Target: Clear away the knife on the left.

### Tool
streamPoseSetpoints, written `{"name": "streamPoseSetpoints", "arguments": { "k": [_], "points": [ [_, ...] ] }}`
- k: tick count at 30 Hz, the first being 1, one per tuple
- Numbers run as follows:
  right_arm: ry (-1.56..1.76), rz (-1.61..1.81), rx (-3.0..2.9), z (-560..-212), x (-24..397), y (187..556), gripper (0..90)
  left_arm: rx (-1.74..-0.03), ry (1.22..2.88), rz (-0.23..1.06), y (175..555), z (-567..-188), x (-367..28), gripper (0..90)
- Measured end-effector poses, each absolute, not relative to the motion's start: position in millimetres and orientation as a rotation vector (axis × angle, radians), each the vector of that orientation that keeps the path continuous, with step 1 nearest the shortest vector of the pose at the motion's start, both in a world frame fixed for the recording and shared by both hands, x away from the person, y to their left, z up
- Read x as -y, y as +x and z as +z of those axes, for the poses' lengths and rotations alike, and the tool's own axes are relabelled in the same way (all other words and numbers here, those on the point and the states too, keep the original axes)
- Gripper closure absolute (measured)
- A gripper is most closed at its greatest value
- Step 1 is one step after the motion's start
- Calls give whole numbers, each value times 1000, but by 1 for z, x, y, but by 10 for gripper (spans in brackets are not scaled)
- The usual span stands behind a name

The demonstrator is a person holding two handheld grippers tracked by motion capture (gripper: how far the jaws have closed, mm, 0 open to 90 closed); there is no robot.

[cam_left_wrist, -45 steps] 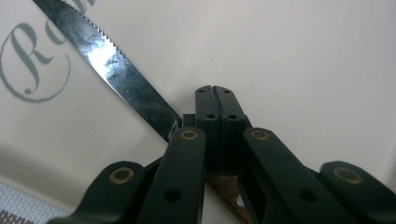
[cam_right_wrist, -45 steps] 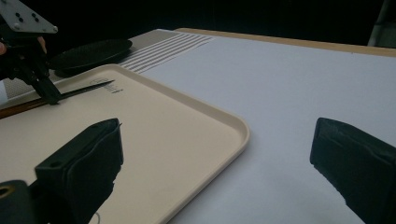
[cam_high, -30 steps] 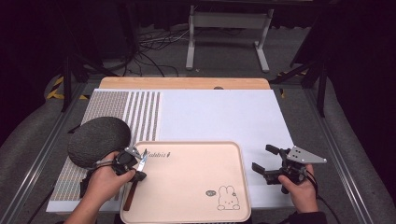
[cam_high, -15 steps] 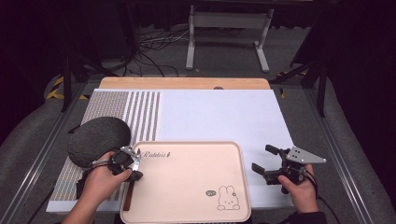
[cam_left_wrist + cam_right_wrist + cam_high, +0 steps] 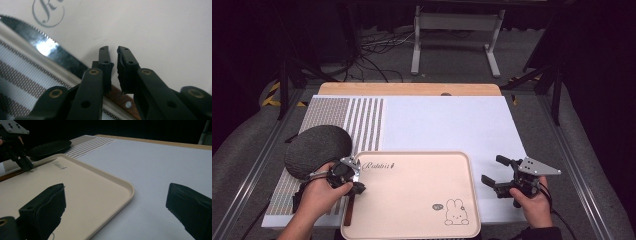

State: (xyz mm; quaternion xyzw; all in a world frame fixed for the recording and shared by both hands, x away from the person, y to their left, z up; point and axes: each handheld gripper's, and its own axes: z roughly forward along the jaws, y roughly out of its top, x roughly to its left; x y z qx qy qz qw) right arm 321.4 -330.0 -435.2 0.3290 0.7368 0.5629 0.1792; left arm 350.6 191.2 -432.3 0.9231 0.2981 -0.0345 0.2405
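Knife on the tray's left rim, left claw easing off it

Knife (image 5: 47, 48) lies along the left rim of the cream tray (image 5: 412, 200), its serrated blade pointing away from the person and its brown handle toward them, so the long axis runs near to far beside the striped mat (image 5: 362, 120). Just left of it sits a dark round pad (image 5: 317, 150). The left claw (image 5: 357, 187) hangs directly over the handle end; its jaws have just been opening and now stand slightly parted, with a narrow gap and nothing pinched between them, the handle passing just beneath the tips. The left hand is by far the nearer one to the knife. Across the tray, on the white surface (image 5: 447, 120), the right claw (image 5: 497, 182) rests with its jaws spread wide and empty, well apart from the knife.
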Motion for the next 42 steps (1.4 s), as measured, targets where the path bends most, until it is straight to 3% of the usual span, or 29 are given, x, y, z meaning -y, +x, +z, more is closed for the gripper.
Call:
{"name": "streamPoseSetpoints", "arguments": {
  "k": [1,2,3,7,11,22,42],
  "points": [
    [930,1590,-2087,-435,330,321,34,-798,2533,-77,351,-432,-190,711],
    [930,1590,-2087,-435,330,321,34,-785,2531,-59,351,-432,-189,711],
    [929,1588,-2089,-436,329,321,34,-796,2522,-58,350,-431,-187,650],
    [930,1589,-2084,-435,330,320,34,-779,2458,10,349,-426,-185,309],
    [929,1589,-2083,-435,329,320,34,-743,2399,88,345,-417,-192,169],
    [930,1593,-2078,-435,330,320,34,-645,2189,182,337,-409,-226,98],
    [915,1592,-2080,-435,329,320,30,-626,1942,295,319,-429,-285,66]
  ]
}}
